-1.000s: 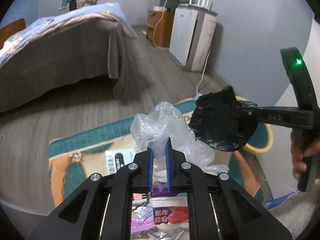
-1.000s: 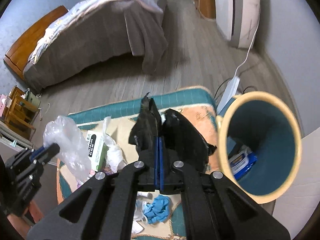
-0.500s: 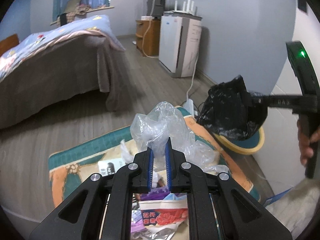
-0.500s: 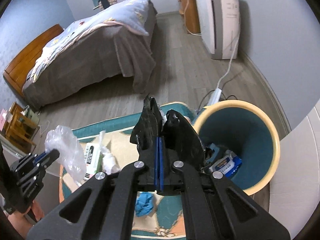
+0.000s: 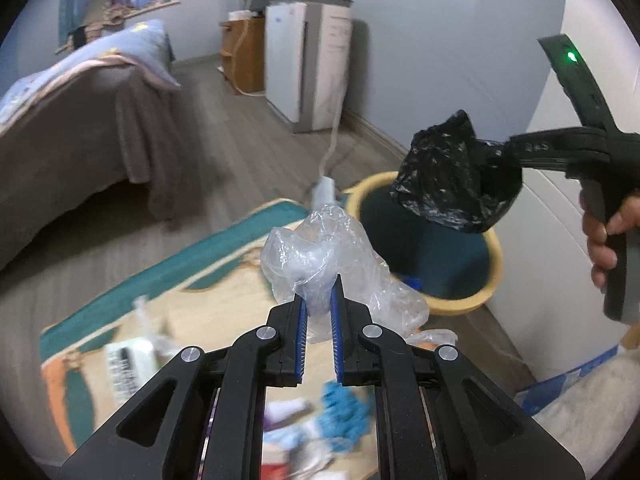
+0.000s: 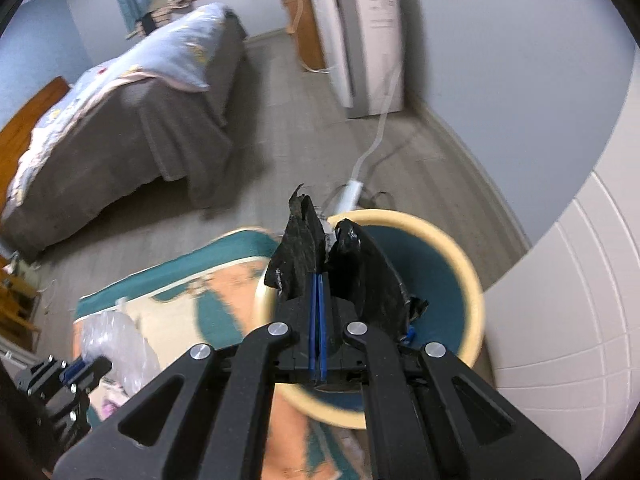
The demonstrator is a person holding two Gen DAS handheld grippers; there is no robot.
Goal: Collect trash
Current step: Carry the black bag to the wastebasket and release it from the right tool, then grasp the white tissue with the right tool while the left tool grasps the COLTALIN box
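My left gripper [image 5: 319,300] is shut on a crumpled clear plastic bag [image 5: 320,252], held in the air above the rug, just left of the round bin [image 5: 490,280] with a cream rim and teal inside. My right gripper [image 6: 318,280] is shut on a crumpled black plastic bag [image 6: 360,272], which hangs over the bin [image 6: 474,292]. In the left wrist view the right gripper [image 5: 486,152] holds that black bag [image 5: 448,176] above the bin's mouth. The clear bag [image 6: 116,340] and left gripper [image 6: 80,368] show at lower left of the right wrist view. Blue packaging lies inside the bin.
Loose trash lies on the patterned rug [image 5: 160,280]: a white wrapper [image 5: 128,356] and blue crumpled bits [image 5: 344,412]. A bed [image 6: 120,120] stands at the left, a white appliance [image 5: 304,64] by the far wall, a white power strip [image 6: 352,192] behind the bin.
Both grippers have swung right toward the bin with their bags. The black bag went from beside the bin to over its mouth; the clear bag now sits near the bin's rim.
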